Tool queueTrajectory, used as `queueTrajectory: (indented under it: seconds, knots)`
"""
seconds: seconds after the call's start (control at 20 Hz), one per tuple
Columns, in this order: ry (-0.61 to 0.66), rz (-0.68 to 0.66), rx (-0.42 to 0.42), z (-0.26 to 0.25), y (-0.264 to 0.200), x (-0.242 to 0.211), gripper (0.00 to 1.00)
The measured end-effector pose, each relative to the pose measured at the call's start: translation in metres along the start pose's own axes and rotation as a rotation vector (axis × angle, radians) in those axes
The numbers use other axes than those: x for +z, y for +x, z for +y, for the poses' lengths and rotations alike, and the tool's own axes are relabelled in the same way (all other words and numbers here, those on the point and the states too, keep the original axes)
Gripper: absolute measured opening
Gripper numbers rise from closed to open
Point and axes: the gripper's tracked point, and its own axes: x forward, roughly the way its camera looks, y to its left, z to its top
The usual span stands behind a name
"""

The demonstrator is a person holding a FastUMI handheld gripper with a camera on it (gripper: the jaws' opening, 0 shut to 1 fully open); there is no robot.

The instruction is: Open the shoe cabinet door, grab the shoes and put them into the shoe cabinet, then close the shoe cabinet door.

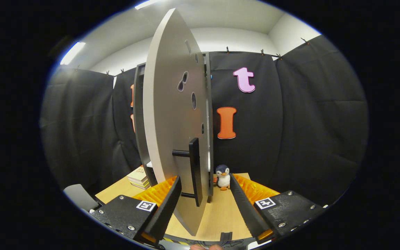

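Observation:
The shoe cabinet (pixel 138 114) stands on a wooden table (pixel 221 211), its grey door (pixel 172 114) swung out towards me and seen nearly edge-on. A black bar handle (pixel 194 170) sticks out of the door's right face. My gripper (pixel 205 185) is open, with the door's lower edge and the handle in the gap between its fingers. The left finger (pixel 167 205) is close to the door's left face; the right finger (pixel 247 205) stands well clear of it. The cabinet's inside is hidden behind the door.
A small toy penguin (pixel 223 176) sits on the table just right of the door, beyond the fingers. A stack of books (pixel 138 177) lies left of the cabinet. Something pale grey (pixel 80 196) shows beyond the table's left corner. Black cloth walls surround the booth.

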Motion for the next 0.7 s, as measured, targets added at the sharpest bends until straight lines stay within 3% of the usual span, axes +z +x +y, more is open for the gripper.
queueTrajectory:
  seconds: [0.7]
  knots:
    - [0.0,0.037,-0.006,0.089,0.035,0.008,0.89]
